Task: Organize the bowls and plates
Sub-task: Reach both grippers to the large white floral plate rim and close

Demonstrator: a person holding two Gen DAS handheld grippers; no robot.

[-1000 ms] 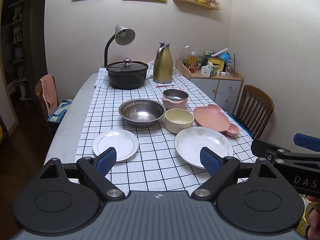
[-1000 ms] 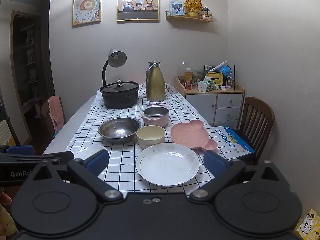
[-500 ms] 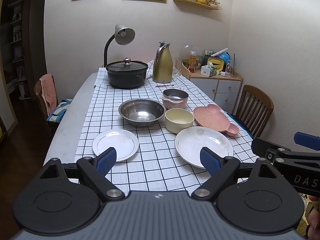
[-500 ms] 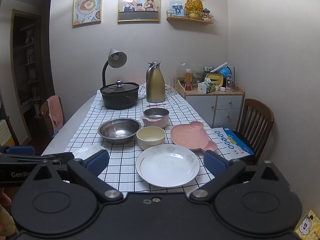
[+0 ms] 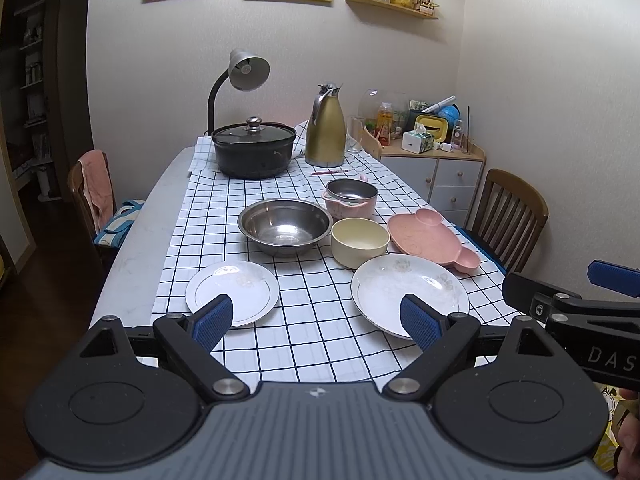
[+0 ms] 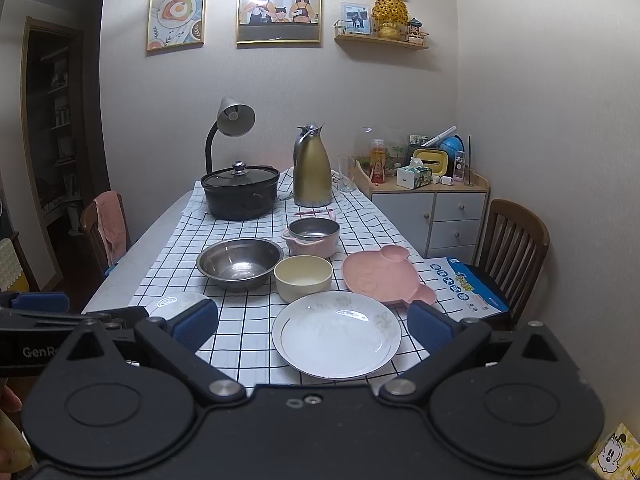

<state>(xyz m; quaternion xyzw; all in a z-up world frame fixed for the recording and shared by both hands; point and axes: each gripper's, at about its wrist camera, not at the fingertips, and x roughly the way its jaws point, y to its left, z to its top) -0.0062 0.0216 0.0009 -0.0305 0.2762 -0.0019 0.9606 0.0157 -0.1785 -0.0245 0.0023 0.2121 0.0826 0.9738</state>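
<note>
On the checked tablecloth lie a small white plate (image 5: pixel 232 292), a large white plate (image 5: pixel 404 288) (image 6: pixel 336 334), a cream bowl (image 5: pixel 360 242) (image 6: pixel 303 278), a steel bowl (image 5: pixel 285 226) (image 6: pixel 239 263), a pink bear-shaped plate (image 5: pixel 430 238) (image 6: pixel 382 276) and a pink pot with a steel inside (image 5: pixel 351 198) (image 6: pixel 312 236). My left gripper (image 5: pixel 316 320) is open and empty, held before the table's near edge. My right gripper (image 6: pixel 314 330) is open and empty, in front of the large plate. The small plate (image 6: pixel 176 304) is partly hidden in the right wrist view.
At the far end stand a black lidded pot (image 5: pixel 253 152), a gold jug (image 5: pixel 325 128) and a desk lamp (image 5: pixel 240 76). Wooden chairs stand at the right (image 5: pixel 506 216) and left (image 5: pixel 90 188). A cabinet (image 5: pixel 436 172) is in the corner.
Both grippers have drifted very slightly; the right wrist view has risen a little. Nothing on the table has moved.
</note>
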